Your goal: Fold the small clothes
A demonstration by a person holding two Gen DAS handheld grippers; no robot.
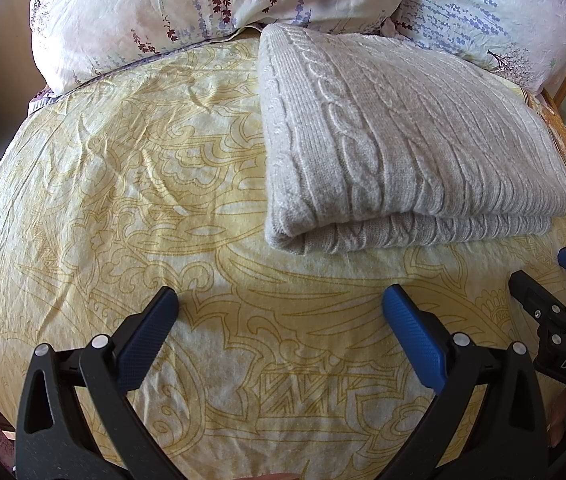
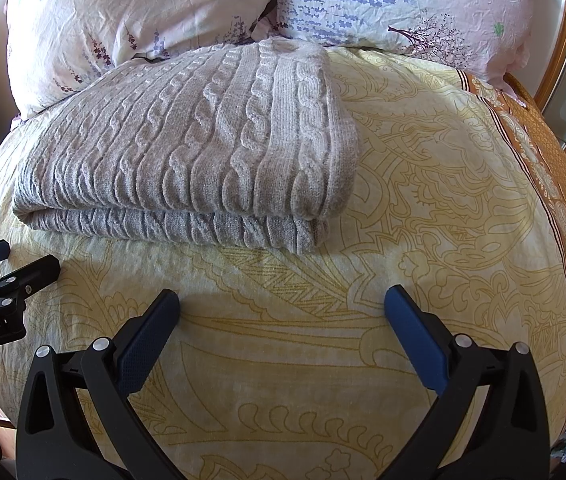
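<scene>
A grey cable-knit sweater (image 1: 403, 140) is seen lying already folded into a thick, two-layered rectangle on a yellow patterned bedsheet (image 1: 143, 200). Two floral pillows (image 1: 203, 4) are propped behind it, the sweater's far edge close against them.

The left gripper (image 1: 281, 320) is held with its jaws spread wide and nothing between them; only bare sheet is seen in the gap. The sweater lies ahead of it and off to its right, apart from its fingertips. The right gripper (image 2: 282, 320) is likewise held wide open and empty, with the sweater (image 2: 195, 140) ahead and off to its left. The bundle is thus placed between the two tools, a little beyond both, with its long axis running across from one gripper toward the other. Its folded front edge is turned toward the tools, and the rounded fold is seen at the end nearer the left gripper.

Neither tool is clearly the nearer; the fisheye distortion makes that hard to judge. In each view the other gripper is glimpsed at the frame's edge, low over the sheet.

By the look of the neat layers, the folding is judged largely done; any further fold would call for both corners of the near edge to be reached forward and inward.
</scene>
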